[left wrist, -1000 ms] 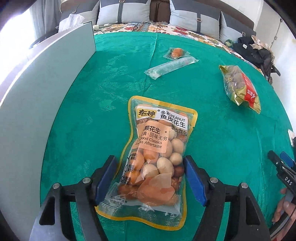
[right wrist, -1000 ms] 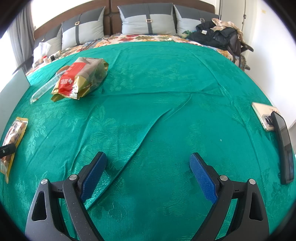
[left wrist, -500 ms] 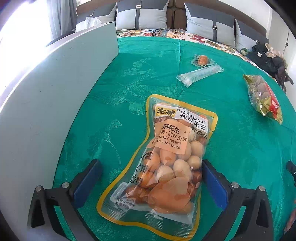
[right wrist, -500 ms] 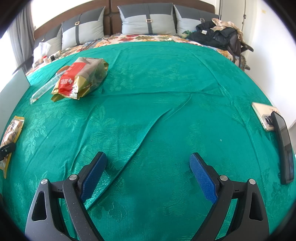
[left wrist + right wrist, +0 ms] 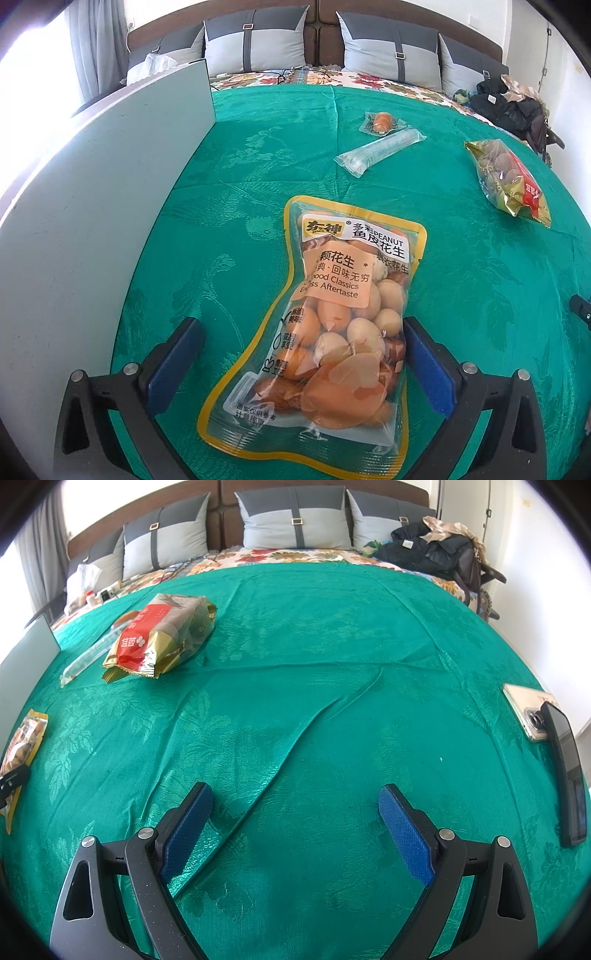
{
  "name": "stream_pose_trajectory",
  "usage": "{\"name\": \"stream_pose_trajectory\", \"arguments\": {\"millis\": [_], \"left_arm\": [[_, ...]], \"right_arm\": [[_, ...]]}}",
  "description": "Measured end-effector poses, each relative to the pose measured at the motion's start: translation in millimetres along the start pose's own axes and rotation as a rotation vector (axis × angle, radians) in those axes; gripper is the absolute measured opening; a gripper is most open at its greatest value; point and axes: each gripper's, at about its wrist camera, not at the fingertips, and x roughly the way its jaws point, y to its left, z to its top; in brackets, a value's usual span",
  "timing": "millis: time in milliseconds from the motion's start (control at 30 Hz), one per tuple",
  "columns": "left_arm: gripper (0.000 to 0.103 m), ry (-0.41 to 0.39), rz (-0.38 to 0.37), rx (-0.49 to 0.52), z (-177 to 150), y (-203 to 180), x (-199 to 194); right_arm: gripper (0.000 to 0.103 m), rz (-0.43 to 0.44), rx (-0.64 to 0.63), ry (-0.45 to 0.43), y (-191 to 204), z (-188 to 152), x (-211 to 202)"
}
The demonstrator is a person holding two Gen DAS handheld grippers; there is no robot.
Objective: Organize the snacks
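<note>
1. We see, from the left wrist camera, the left tongs [image 5: 303, 363] spread wide over a green patterned cloth [image 5: 236, 206] that covers the counter.
2. A clear, yellow-edged peanut packet [image 5: 332, 325] lies flat on the cloth between the two blue pads [image 5: 177, 354]. Its lower half sits in the gap. The left pad stands apart from it; the right pad is just beside its edge, and we cannot tell whether they touch. The tongs are released, gripping nothing.
3. To the left of the left tongs a pale grey panel [image 5: 92, 221] stands upright along the cloth's edge.
4. Ahead of the left tongs, well beyond the peanut packet, lies a long clear tube-shaped wrapper [image 5: 380, 151]. Just past it is a small clear packet with an orange snack [image 5: 380, 122] inside.
5. Ahead and to the right of the left tongs lies a gold and red snack bag [image 5: 509, 181].
6. From the right wrist camera, we see the right tongs [image 5: 295, 830] also spread wide, with only bare cloth between the pads. They are released and hold nothing.
7. Far ahead and left of the right tongs is the same gold and red bag. The peanut packet shows at the far left edge.
8. To the right of the right tongs lie two phones [image 5: 565, 768], one overlapping the other.
9. Beyond the cloth are grey pillows [image 5: 291, 520] and a pile of dark clothing [image 5: 432, 554].
</note>
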Motion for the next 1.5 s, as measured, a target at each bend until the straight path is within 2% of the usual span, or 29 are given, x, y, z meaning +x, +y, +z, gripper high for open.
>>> {"name": "stream_pose_trajectory", "arguments": {"millis": [433, 567, 667, 767, 833, 900, 1033, 1100, 1200, 1267, 1300, 1333, 1433, 1500], "left_arm": [[0.103, -0.002, -0.001, -0.001, -0.4, 0.2, -0.4], [0.103, -0.002, -0.001, -0.001, -0.5, 0.3, -0.3], [0.103, -0.002, -0.001, -0.001, -0.5, 0.4, -0.2], [0.103, -0.002, -0.001, -0.001, -0.6, 0.5, -0.2], [0.103, -0.002, -0.001, 0.0, -0.6, 0.5, -0.2], [0.103, -0.002, -0.001, 0.0, -0.6, 0.6, -0.3], [0.103, -0.002, -0.001, 0.0, -0.6, 0.5, -0.3], [0.103, -0.002, -0.002, -0.001, -0.2, 0.6, 0.0], [0.103, -0.002, -0.001, 0.0, 0.1, 0.5, 0.7], [0.103, -0.003, -0.001, -0.001, -0.7, 0.6, 0.1], [0.103, -0.003, -0.002, -0.001, -0.8, 0.6, -0.3], [0.103, -0.003, -0.001, -0.001, -1.0, 0.6, -0.6], [0.103, -0.004, -0.002, -0.001, -0.9, 0.1, -1.4], [0.103, -0.004, -0.002, -0.001, -0.7, -0.2, -1.7]], "right_arm": [[0.091, 0.001, 0.011, 0.014, 1.1, -0.3, -7.4], [0.091, 0.081, 0.005, -0.085, 20.7, 19.9, -39.6], [0.091, 0.201, -0.016, -0.109, 52.3, 53.1, -56.9], [0.091, 0.36, -0.078, -0.069, 104.7, 97.5, -59.9], [0.092, 0.429, -0.128, 0.025, 148.3, 124.6, -42.6], [0.09, 0.414, -0.147, 0.135, 186.1, 144.7, -7.6], [0.089, 0.332, -0.033, 0.291, 223.4, 168.3, 68.6], [0.089, 0.284, 0.014, 0.336, 229.9, 174.4, 94.4], [0.087, 0.159, -0.025, 0.364, 241.3, 176.5, 114.2], [0.064, 0.119, -0.072, 0.385, 245.7, 173.0, 117.7], [0.047, 0.104, -0.105, 0.364, 247.2, 172.9, 112.9], [0.036, 0.089, -0.135, 0.36, 247.0, 171.8, 109.9], [0.021, 0.129, -0.133, 0.38, 232.3, 169.3, 101.1], [0.019, 0.167, -0.118, 0.379, 220.9, 166.8, 93.9]]}}
